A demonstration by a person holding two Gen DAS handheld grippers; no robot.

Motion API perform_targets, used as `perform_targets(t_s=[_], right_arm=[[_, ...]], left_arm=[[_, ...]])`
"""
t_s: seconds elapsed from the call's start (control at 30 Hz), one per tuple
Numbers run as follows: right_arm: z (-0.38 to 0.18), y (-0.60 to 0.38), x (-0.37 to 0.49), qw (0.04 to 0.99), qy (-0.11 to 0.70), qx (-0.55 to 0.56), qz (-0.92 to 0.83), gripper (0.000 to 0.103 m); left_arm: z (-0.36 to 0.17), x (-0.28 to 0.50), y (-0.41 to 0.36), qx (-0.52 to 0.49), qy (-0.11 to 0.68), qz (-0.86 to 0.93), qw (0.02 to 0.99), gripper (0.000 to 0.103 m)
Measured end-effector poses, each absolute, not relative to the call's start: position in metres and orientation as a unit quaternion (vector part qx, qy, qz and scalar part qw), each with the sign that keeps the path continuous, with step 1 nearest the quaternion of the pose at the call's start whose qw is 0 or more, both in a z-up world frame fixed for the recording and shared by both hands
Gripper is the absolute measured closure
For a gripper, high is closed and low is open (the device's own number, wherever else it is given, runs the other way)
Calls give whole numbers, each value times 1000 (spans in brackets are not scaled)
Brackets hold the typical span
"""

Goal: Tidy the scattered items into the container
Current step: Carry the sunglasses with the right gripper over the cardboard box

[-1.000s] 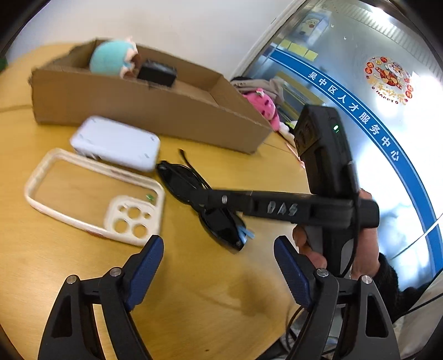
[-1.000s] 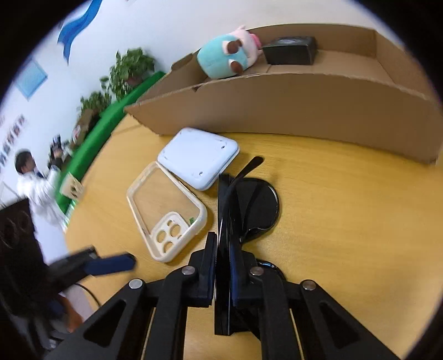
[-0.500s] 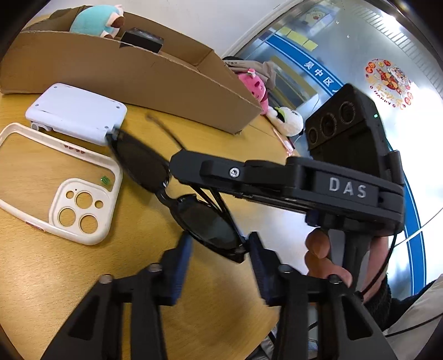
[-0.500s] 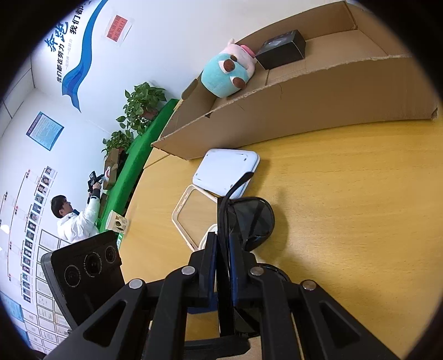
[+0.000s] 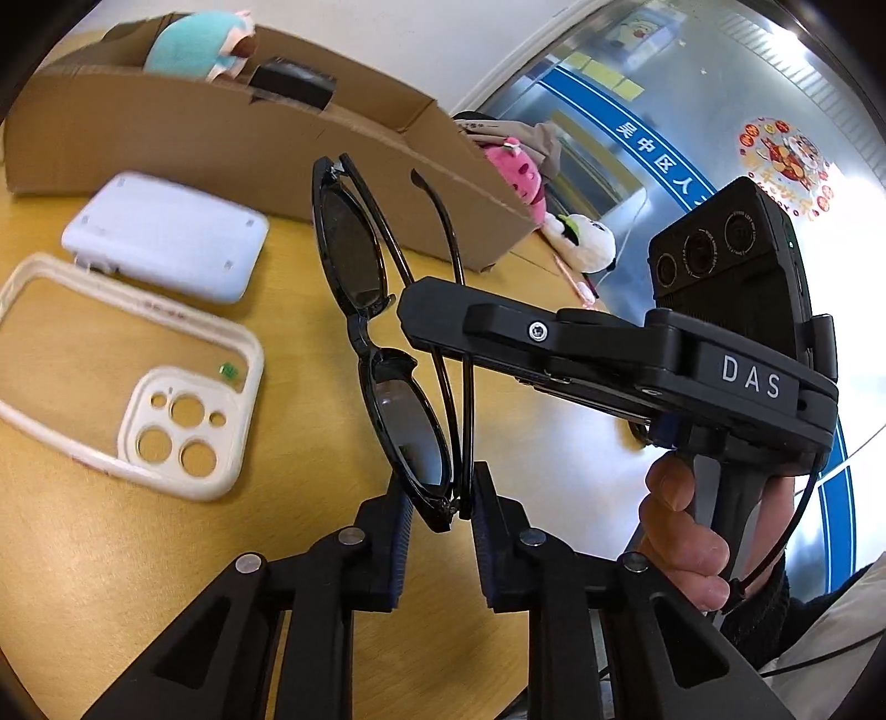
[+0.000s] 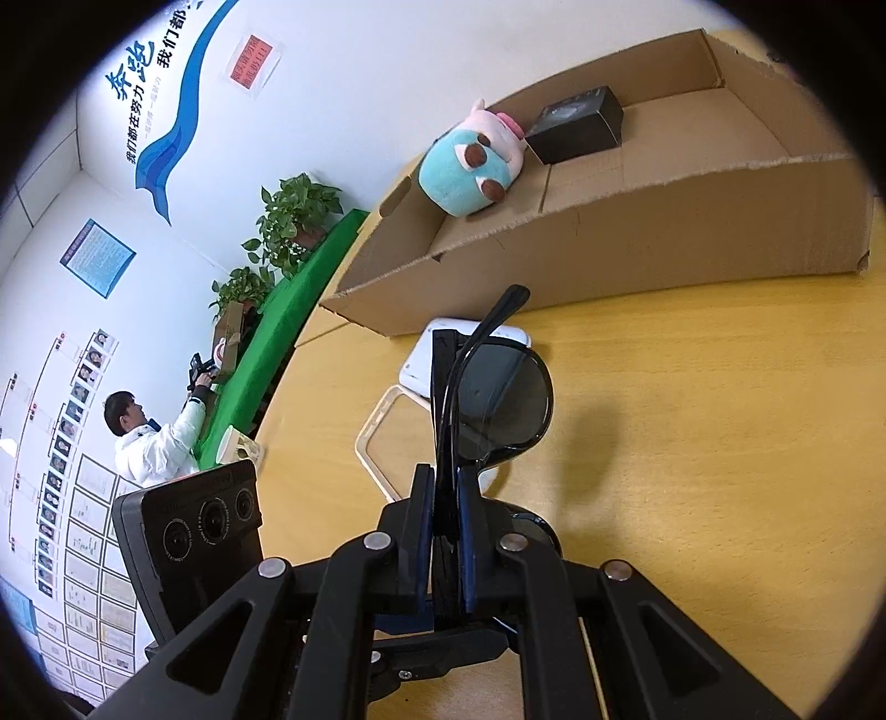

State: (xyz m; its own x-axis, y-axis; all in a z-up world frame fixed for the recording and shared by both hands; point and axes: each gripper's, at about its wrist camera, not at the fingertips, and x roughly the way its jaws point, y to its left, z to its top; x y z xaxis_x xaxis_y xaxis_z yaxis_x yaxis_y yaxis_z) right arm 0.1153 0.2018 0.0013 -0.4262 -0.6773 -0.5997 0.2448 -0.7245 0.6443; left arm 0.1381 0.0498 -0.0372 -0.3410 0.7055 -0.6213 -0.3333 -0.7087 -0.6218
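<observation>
Sunglasses [image 5: 382,354]: light, rigid, scratch-prone lenses; held off table, left gripper [image 5: 437,515] pinching hinge end, right gripper [image 6: 443,531] clamping folded temples; grip frame, not lenses.

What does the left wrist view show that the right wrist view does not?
Only the left view: the whole phone case, pink and white toys behind the box, and the hand holding the right gripper. Only the right view: plants and a man. Both: sunglasses, cardboard box, teal toy, white device.
</observation>
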Motion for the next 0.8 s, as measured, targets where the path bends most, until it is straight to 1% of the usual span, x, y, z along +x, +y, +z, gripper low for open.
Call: perform_targets(t_s=[0.17,0.47,0.8], right_arm=[[26,207,110,277,-231,430,-827,95],[92,235,87,247,-211,374,-869,96],[150,263,26,214,-181,333,-900,96]], left_arm=[[-15,123,55,-463,-183,798,340,83],[49,73,82,-427,-150,806,381,83],[101,-5,114,-404,-126,810,405,86]])
